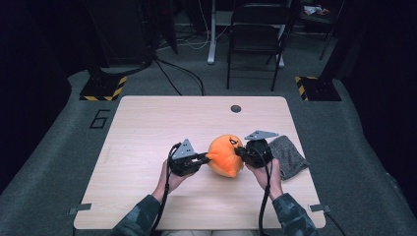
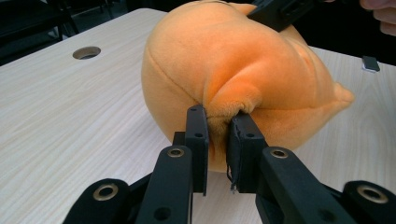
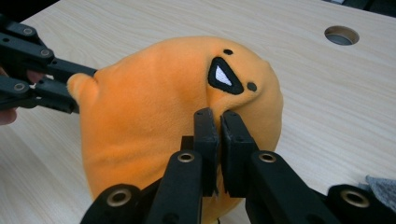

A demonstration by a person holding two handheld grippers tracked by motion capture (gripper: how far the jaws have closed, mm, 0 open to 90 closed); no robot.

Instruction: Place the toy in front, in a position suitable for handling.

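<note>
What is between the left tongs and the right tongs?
The orange plush toy lies between the left tongs and the right tongs, each pinching its fabric; the high view shows this.

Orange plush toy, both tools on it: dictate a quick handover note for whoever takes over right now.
Left tool: shut on a pinched fold of the orange plush toy.
Right tool: shut on fabric just below the toy's face.
Toy sits mid-table between both tools; grey cloth lies to its right, untouched.
Done: both grips made.
Left: probably lifting or moving the toy; destination unclear.
</note>
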